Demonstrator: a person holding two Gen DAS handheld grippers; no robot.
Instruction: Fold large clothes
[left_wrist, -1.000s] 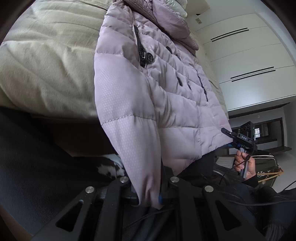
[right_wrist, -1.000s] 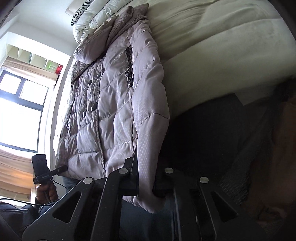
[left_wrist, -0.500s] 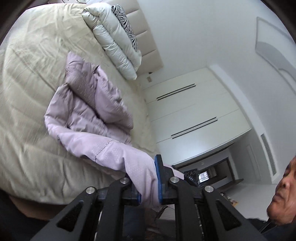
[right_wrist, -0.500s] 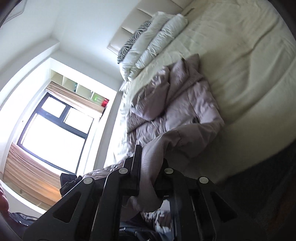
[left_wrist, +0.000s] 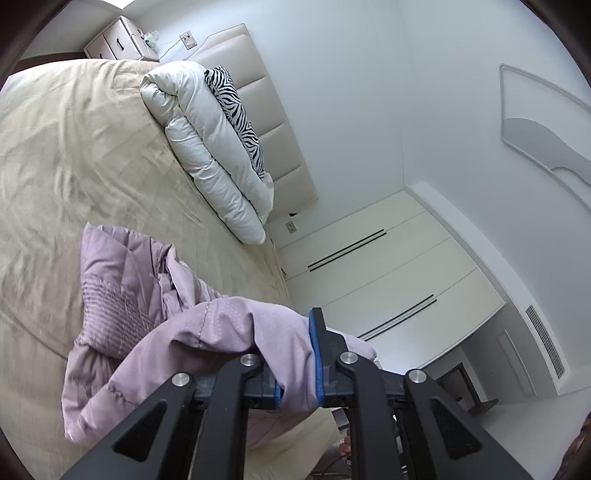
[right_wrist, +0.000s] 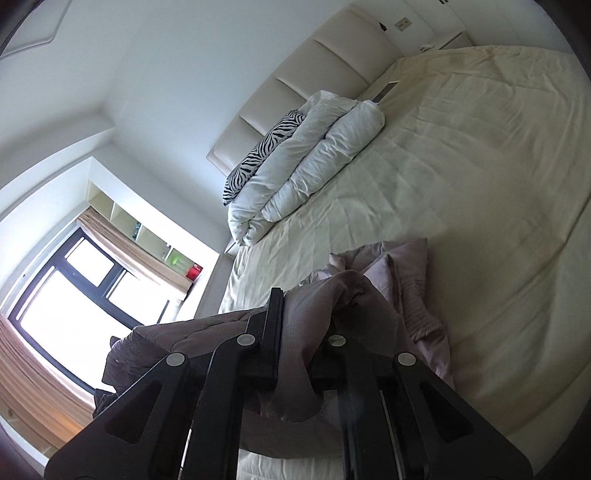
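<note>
Left gripper pinched lilac puffer jacket sleeve; right gripper clamped on opposite edge. Jacket bunched on bed, near foot, well short of rolled white duvet. Risk: slick padded fabric slipping from shallow pinch, fold landing crooked, hem sliding off bed edge.

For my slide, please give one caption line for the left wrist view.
Left gripper shut on a lilac jacket, lifting its hem above the bed.
</note>
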